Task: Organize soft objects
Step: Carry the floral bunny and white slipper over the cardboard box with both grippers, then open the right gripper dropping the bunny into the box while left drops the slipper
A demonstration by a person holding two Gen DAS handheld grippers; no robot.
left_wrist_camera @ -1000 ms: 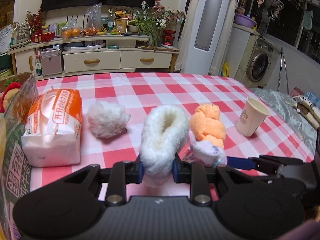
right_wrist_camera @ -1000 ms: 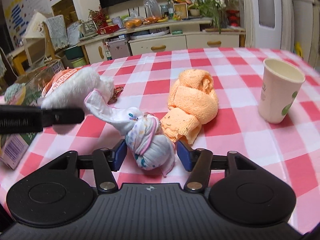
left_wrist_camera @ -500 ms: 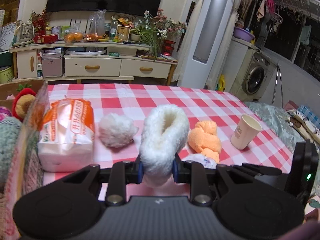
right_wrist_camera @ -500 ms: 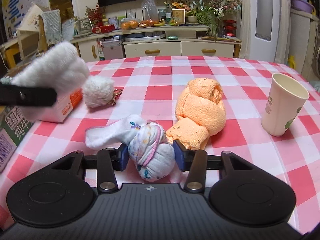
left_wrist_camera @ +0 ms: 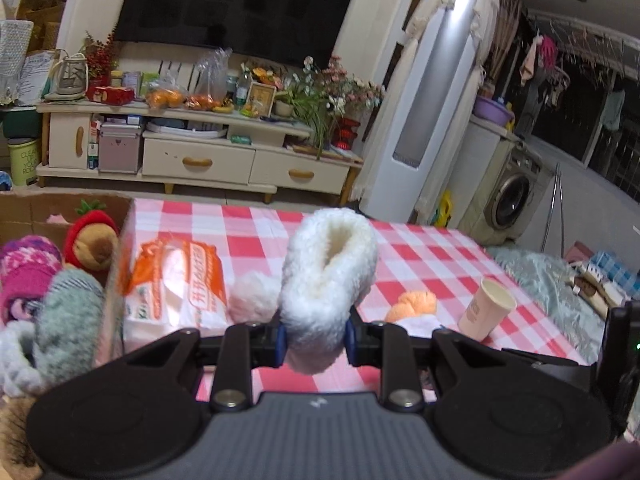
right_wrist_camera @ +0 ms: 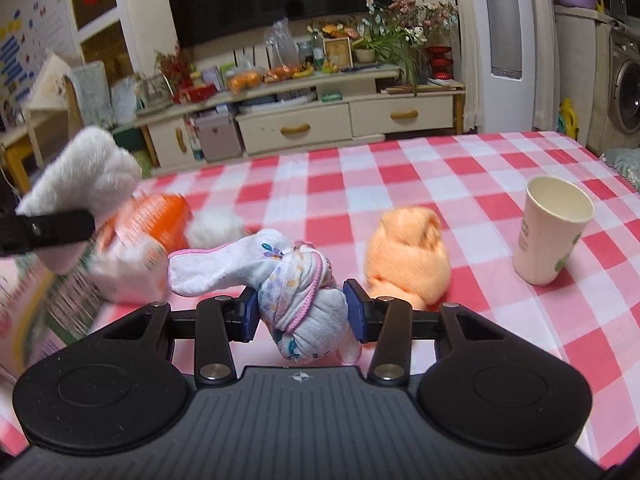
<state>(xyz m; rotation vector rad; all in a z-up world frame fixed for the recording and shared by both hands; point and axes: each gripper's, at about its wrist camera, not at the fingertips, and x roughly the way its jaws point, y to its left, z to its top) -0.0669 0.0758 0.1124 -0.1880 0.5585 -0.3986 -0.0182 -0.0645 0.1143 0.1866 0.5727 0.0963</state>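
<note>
My left gripper (left_wrist_camera: 314, 340) is shut on a white fluffy slipper (left_wrist_camera: 328, 276) and holds it above the checked table; it also shows at the left of the right wrist view (right_wrist_camera: 80, 184). My right gripper (right_wrist_camera: 302, 316) is shut on a knotted white floral cloth bundle (right_wrist_camera: 296, 292), lifted off the table. An orange knotted towel (right_wrist_camera: 408, 252) and a white pompom (right_wrist_camera: 214, 228) lie on the tablecloth. A cardboard box (left_wrist_camera: 116, 264) at the left holds several plush toys and knitted items (left_wrist_camera: 52, 280).
An orange-and-white tissue pack (left_wrist_camera: 176, 284) lies next to the box. A paper cup (right_wrist_camera: 554, 228) stands at the right of the table. A TV cabinet (left_wrist_camera: 200, 160) and a washing machine (left_wrist_camera: 512, 196) stand beyond the table.
Both grippers have risen from the table with their loads. The left one has moved back and left, bringing the box of plush toys into view. The cloth bundle left the tablecloth.
</note>
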